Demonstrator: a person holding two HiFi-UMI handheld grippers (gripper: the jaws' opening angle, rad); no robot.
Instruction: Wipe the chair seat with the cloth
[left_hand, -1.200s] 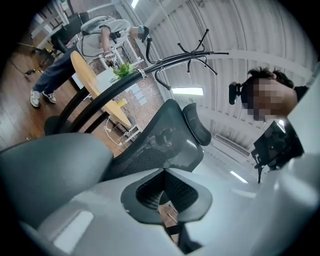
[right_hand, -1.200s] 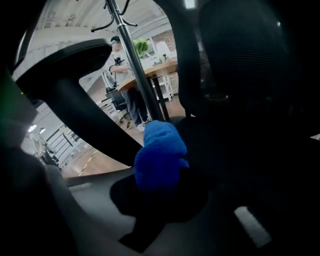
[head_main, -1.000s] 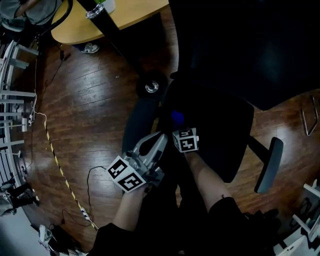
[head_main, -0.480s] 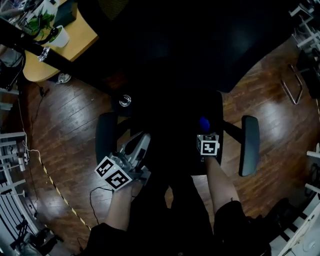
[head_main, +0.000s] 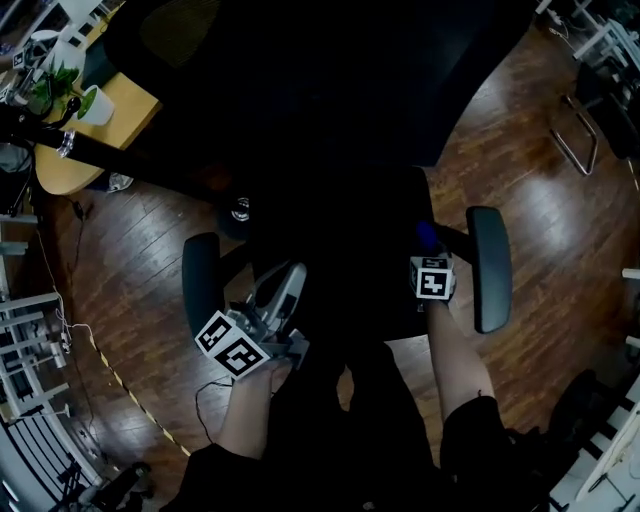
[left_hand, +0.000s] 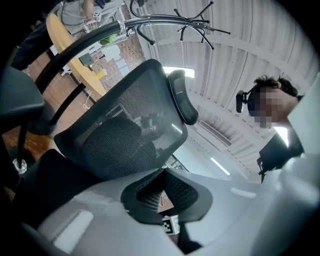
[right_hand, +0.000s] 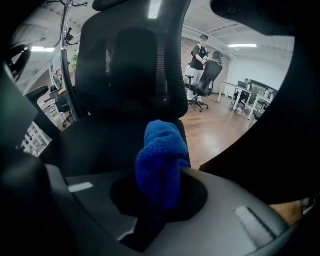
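Cloth (right_hand: 160, 160): sat clamped in right hand-held gripper (head_main: 428, 250), chair seat (head_main: 350, 250) spreading left of it. Left hand-held gripper (head_main: 288, 275) closed, empty. Seemingly mid-wipe; next stroke needed downward pressure.

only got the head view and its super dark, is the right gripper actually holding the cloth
Observer: Yes. The right gripper view shows the right gripper shut on a bunched blue cloth.
Operator: anything in the left one
Observer: No. In its own view the left gripper has its jaws together on nothing.
Operator: where's the left one aimed
Observer: Upward, at the chair's mesh backrest and headrest.
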